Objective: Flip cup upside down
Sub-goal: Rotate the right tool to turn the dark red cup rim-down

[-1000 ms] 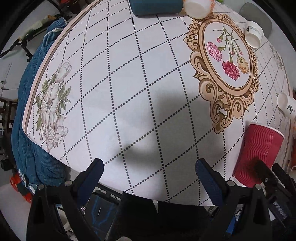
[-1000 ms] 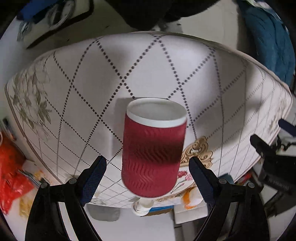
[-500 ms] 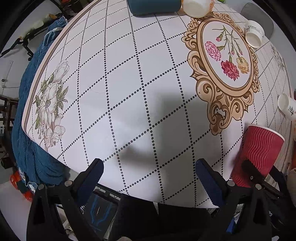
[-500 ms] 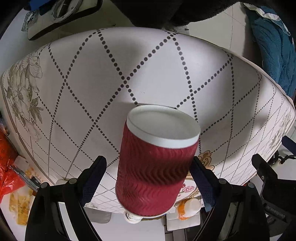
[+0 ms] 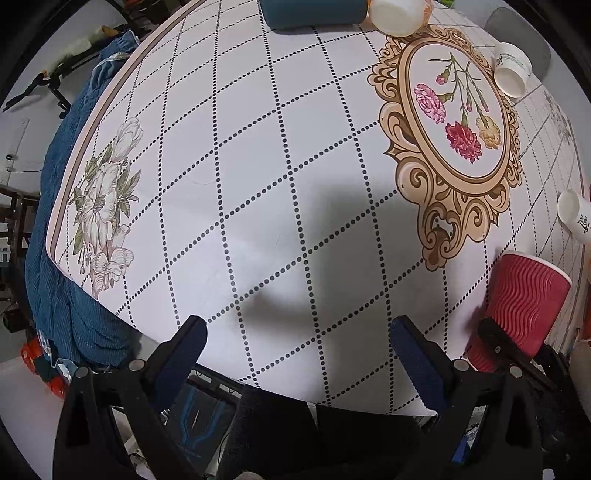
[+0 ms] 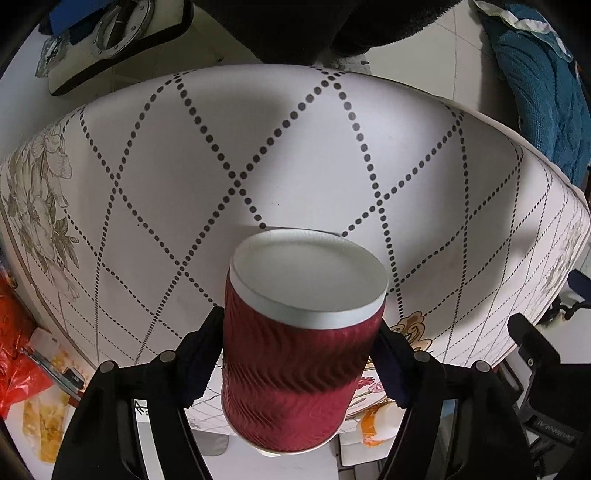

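A red ribbed paper cup (image 6: 295, 354) fills the lower middle of the right wrist view, its white base toward the patterned table. My right gripper (image 6: 297, 363) is shut on its sides, both pads pressed against the ribbed wall. In the left wrist view the same cup (image 5: 524, 306) stands at the far right with its rim up, a black finger of the other gripper across its lower part. My left gripper (image 5: 299, 354) is open and empty above the table's near edge.
The table (image 5: 258, 166) has a dotted diamond cloth with a floral medallion. White cups lie at the far right (image 5: 511, 70) and right edge (image 5: 574, 216). A teal cylinder (image 5: 314, 13) and another white cup (image 5: 395, 14) sit at the back. Blue cloth (image 5: 62, 258) hangs off the left.
My right gripper has closed in from wide open until its pads clamp the red cup, and the cup now looms larger. The left gripper has barely moved.
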`<action>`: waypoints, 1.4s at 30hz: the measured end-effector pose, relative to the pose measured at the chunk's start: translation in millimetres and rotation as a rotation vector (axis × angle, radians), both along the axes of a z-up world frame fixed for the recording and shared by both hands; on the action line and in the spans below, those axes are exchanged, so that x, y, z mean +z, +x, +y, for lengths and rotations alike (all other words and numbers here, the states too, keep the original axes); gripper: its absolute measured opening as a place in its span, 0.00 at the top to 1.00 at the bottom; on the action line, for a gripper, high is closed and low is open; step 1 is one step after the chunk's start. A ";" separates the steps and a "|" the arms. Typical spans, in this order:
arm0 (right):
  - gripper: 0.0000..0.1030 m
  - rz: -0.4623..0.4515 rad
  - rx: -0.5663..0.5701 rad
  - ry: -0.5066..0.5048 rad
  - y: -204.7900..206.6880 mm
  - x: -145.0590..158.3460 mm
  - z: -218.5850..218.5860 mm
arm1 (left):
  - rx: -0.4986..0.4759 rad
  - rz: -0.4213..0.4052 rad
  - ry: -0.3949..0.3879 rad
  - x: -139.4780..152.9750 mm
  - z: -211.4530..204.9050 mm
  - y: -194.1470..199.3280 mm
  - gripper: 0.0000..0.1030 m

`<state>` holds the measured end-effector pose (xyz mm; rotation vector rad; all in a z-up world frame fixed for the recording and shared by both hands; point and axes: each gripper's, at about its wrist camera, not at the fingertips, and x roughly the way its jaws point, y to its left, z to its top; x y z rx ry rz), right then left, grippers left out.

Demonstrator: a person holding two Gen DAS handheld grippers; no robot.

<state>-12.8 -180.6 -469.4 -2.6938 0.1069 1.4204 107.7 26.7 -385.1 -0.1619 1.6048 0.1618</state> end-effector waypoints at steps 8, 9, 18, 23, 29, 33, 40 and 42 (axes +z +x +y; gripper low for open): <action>0.27 -0.004 -0.107 0.022 5.2 9.4 24.1 | -0.002 -0.004 0.014 4.0 7.7 3.8 0.01; 0.27 -0.005 -0.134 0.024 7.5 10.1 27.6 | -0.002 -0.004 0.016 4.6 9.4 4.8 0.01; 0.27 0.019 -0.413 0.050 39.2 19.0 67.0 | -0.002 -0.013 0.022 12.4 23.3 15.9 0.01; 0.27 0.049 -0.662 0.057 65.8 25.0 83.0 | -0.003 -0.013 0.025 15.6 28.2 21.9 0.02; 0.27 0.064 -0.996 0.062 108.3 22.8 97.7 | -0.004 -0.016 0.029 17.5 24.1 21.3 0.02; 0.27 0.068 -1.246 0.052 142.1 18.6 99.7 | -0.007 -0.016 0.026 17.5 20.7 29.0 0.02; 0.27 0.091 -1.630 0.008 185.3 12.7 88.7 | -0.028 -0.011 0.023 16.0 13.6 35.9 0.02; 0.27 0.084 -1.740 0.001 197.5 9.8 83.1 | -0.036 -0.011 0.024 14.8 8.9 36.9 0.02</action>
